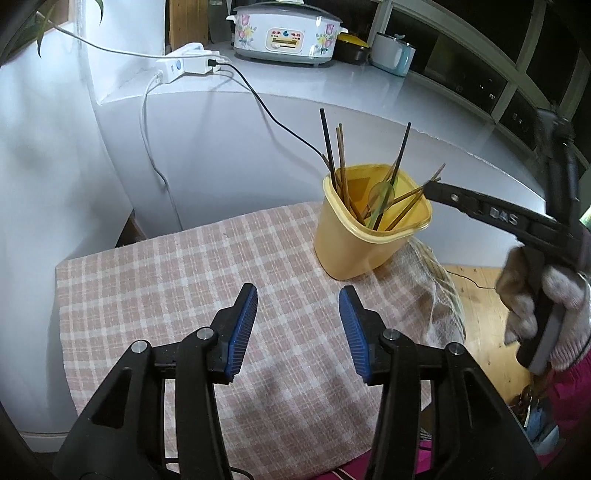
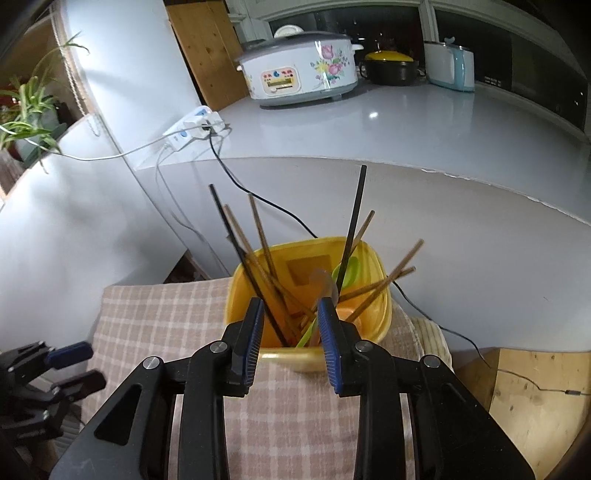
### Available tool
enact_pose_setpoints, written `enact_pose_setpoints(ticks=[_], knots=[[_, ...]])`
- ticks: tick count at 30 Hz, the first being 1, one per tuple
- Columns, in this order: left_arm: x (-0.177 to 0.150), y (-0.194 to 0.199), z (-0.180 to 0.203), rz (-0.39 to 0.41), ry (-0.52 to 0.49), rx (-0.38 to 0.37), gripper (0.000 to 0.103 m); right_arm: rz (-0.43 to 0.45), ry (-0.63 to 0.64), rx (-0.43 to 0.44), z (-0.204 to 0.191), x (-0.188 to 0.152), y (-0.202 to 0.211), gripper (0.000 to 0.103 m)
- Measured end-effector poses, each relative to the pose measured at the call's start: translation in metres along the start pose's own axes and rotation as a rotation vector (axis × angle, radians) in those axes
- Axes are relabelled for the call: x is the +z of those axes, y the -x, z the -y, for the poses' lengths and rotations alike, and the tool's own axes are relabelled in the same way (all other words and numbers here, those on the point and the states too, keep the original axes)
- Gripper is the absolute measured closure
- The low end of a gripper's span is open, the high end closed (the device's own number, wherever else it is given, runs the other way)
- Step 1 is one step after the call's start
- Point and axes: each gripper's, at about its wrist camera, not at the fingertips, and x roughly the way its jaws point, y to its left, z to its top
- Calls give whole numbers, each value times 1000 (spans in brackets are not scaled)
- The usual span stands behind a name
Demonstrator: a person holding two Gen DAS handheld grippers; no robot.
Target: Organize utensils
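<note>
A yellow plastic cup (image 1: 354, 251) (image 2: 295, 358) stands on a pink checked cloth (image 1: 184, 277) (image 2: 155, 317). It holds several brown and black chopsticks (image 1: 341, 166) (image 2: 258, 236) and a green spoon (image 1: 382, 195) (image 2: 347, 273). My left gripper (image 1: 298, 295) (image 2: 79, 365) hovers open over the bare cloth to the left of the cup, with nothing between its blue pads. My right gripper (image 2: 291, 306) (image 1: 430, 186), held by a gloved hand (image 1: 546, 306), is open at the cup's rim. The chopsticks show in the gap between its pads, and the pads do not press on them.
A flowered rice cooker (image 1: 284, 33) (image 2: 299, 70), a black pot with a yellow lid (image 2: 391, 66) and a white-and-blue appliance (image 2: 450, 66) stand on the white counter behind. A power strip (image 1: 184, 62) trails a black cable (image 1: 266, 110) past the cup. A wooden surface (image 1: 480, 314) lies to the right.
</note>
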Motion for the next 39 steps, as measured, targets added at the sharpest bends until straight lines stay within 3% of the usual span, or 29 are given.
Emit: enact_pose_setpoints(ticks=[3, 8, 10, 12, 16, 19, 28, 33, 39], knots=[[1, 3, 2, 7, -6, 11, 48, 9, -12, 9, -3, -8, 13, 73], [5, 15, 12, 54, -40, 55, 40, 22, -27, 19, -11, -21, 34, 60], [7, 20, 16, 75, -55, 85, 28, 24, -23, 18, -16, -27, 42, 59], [9, 26, 19, 102, -72, 103, 24, 28, -19, 13, -20, -32, 49, 58], [12, 37, 24, 129, -83, 117, 17, 41, -44, 19, -24, -37, 60, 49], [15, 44, 27, 149, -80, 116, 11, 55, -54, 19, -27, -39, 66, 48], [19, 60, 33, 184, -59, 117, 5, 86, -31, 1, -35, -40, 79, 47], [21, 65, 35, 181, -47, 154, 1, 101, -25, -2, -39, -43, 83, 45], [16, 73, 34, 186, -39, 112, 1, 115, -32, 0, -41, -47, 87, 45]])
